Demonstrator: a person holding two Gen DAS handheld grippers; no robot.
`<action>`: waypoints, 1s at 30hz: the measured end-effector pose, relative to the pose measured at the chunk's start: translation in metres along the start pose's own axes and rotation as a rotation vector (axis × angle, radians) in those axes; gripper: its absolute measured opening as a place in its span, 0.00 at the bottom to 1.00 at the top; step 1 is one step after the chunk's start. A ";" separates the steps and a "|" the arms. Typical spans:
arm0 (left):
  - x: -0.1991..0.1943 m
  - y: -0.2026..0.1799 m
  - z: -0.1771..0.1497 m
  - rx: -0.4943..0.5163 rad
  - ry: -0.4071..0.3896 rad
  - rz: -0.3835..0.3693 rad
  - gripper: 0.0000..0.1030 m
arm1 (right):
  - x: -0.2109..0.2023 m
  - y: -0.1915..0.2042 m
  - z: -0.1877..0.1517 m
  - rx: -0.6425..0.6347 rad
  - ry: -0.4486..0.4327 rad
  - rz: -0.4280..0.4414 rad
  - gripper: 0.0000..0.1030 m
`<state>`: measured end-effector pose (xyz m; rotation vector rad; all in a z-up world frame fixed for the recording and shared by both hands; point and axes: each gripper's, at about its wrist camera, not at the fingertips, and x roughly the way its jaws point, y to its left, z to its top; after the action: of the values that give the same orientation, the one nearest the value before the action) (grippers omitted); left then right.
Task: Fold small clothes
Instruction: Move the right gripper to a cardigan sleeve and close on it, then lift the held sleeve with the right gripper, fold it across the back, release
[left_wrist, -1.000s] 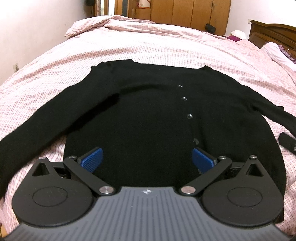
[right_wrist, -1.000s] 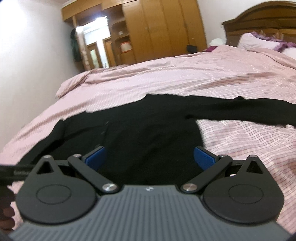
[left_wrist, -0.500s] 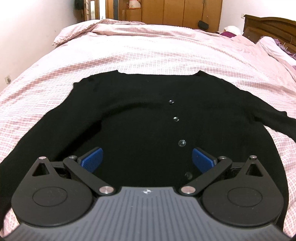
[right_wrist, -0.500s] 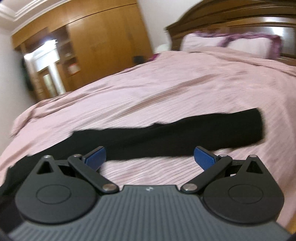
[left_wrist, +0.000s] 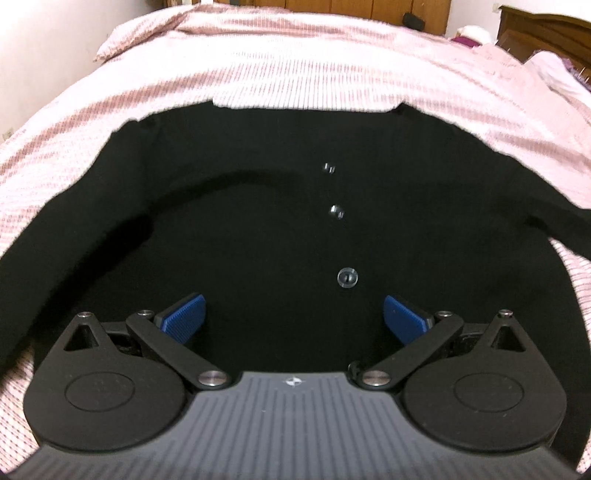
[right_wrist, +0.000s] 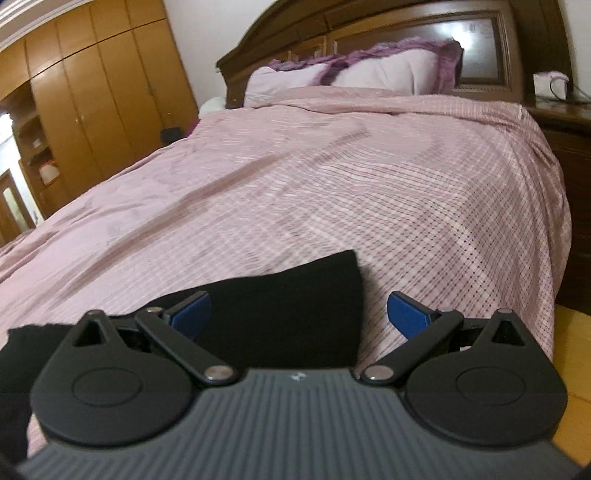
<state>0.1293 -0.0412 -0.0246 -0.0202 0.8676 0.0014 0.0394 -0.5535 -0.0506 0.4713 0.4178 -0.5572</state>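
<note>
Black knitted button-front cardigan (left_wrist: 258, 221) lies flat on pink checked bedspread (left_wrist: 295, 66); left gripper (left_wrist: 293, 314) and right gripper (right_wrist: 299, 312) fingers spread wide, empty.

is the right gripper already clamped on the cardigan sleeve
No, the right gripper is open, its blue pads apart on either side of the black sleeve cuff.

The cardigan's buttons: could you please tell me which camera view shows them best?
The left wrist view. It looks down on the black cardigan spread on the bed, with three clear buttons in a line down the front. The right wrist view shows only a sleeve end between its open tongs, no buttons.
</note>
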 end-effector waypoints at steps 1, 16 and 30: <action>0.004 -0.001 -0.002 0.004 0.008 0.008 1.00 | 0.007 -0.005 0.001 0.012 0.008 0.011 0.94; 0.017 -0.008 -0.014 0.053 -0.016 0.043 1.00 | 0.041 -0.012 -0.016 -0.002 0.054 0.083 0.73; 0.011 -0.008 -0.014 0.057 -0.025 0.039 1.00 | -0.013 -0.007 0.021 0.105 0.026 0.294 0.13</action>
<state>0.1256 -0.0497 -0.0416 0.0501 0.8424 0.0136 0.0304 -0.5644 -0.0290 0.6291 0.3376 -0.2887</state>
